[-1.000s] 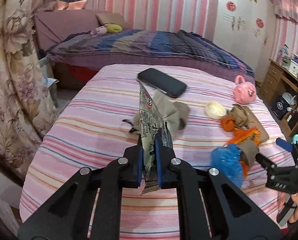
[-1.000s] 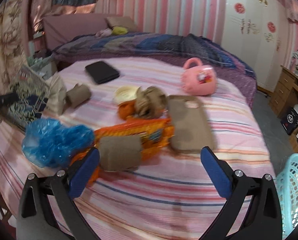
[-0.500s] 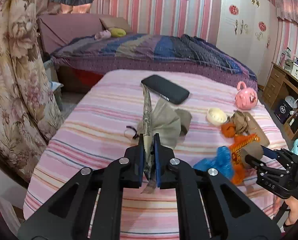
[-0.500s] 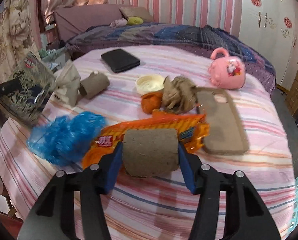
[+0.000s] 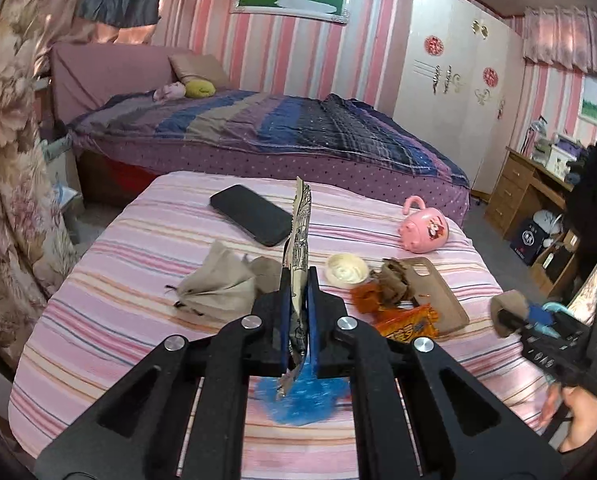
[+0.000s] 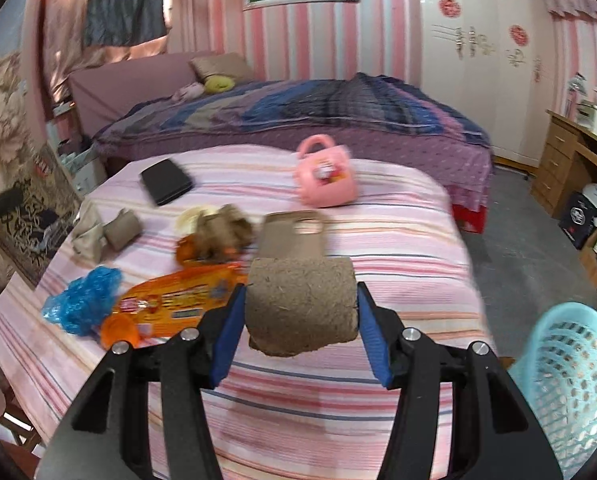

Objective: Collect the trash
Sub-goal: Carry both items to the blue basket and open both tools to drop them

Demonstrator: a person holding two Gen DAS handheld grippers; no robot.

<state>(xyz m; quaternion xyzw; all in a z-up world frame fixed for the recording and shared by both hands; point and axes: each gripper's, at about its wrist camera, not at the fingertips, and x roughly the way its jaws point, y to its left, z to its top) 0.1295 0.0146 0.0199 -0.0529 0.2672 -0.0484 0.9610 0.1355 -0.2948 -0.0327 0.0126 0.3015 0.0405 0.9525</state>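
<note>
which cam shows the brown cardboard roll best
The right wrist view: the brown cardboard roll fills the centre, clamped between the right gripper pads. The left wrist view shows it only small at the far right edge, partly hidden by that gripper.

Left gripper (image 5: 298, 312), jaws pinched tight; right gripper (image 6: 300, 320), at its three o'clock, jaws half-spread, gripping.

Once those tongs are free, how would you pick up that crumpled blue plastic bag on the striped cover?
I'd pinch the blue plastic bag at its puffed-up crest, coming straight down from above. It lies as a loose crinkled heap, so the raised folds probably offer the easiest bite; its flat edges hug the striped cover.
</note>
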